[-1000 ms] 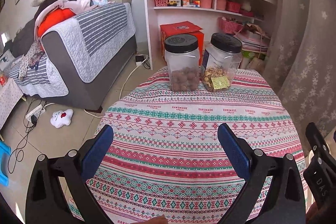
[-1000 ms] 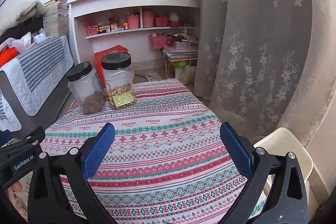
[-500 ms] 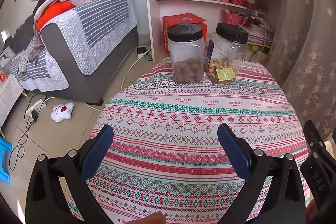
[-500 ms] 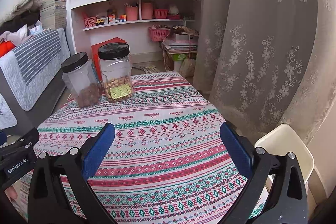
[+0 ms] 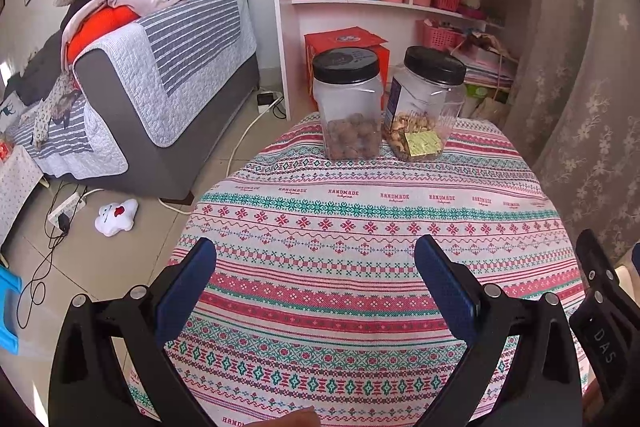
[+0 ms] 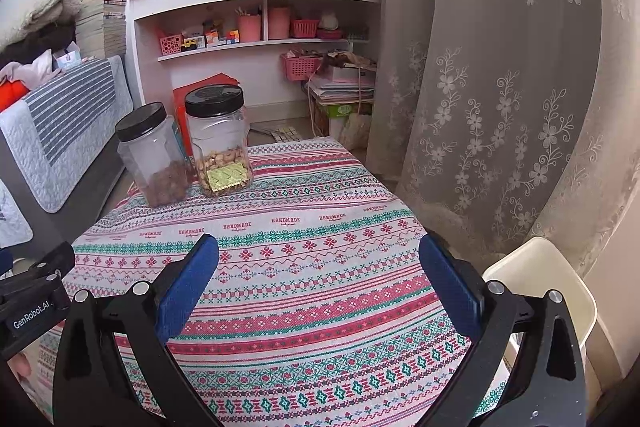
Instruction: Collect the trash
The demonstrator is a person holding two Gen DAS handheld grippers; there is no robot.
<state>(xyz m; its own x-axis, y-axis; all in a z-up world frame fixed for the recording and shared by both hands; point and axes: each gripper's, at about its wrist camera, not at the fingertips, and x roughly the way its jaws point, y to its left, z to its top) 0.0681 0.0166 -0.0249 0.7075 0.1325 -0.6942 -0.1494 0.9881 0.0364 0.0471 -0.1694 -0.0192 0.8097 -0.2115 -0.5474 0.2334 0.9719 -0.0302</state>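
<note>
we see no trash on the desk (image 5: 360,267) in either wrist view; if any is around it's out of frame or hidden below the lower edge, can't tell; desk's near edge is cut off behind the gripper bodies in both views; a sliver of a fingertip (image 5: 298,419) pokes in at the bottom of the left view, rest of the hand is cut off; shelf (image 6: 256,45) contents too small to identify beyond pink cups and baskets; label text on the right-hand jar isn't readable.

left gripper (image 5: 316,265): blue pads spread wide apart, nothing between them, touching nothing, hovering over the striped cloth; right gripper (image 6: 320,261): same, fingers wide apart, empty, above the cloth; each gripper's edge shows in the other's view, so they sit side by side.

at the desk's far edge: jar of brown balls (image 5: 348,107) and jar of pale nuts (image 5: 424,107), both black-lidded, upright, just beside each other, well apart from both grippers; cream chair (image 6: 548,291) beside the desk by the curtain (image 6: 500,87); white plush toy (image 5: 116,217) on the floor near the bed (image 5: 160,75).
</note>
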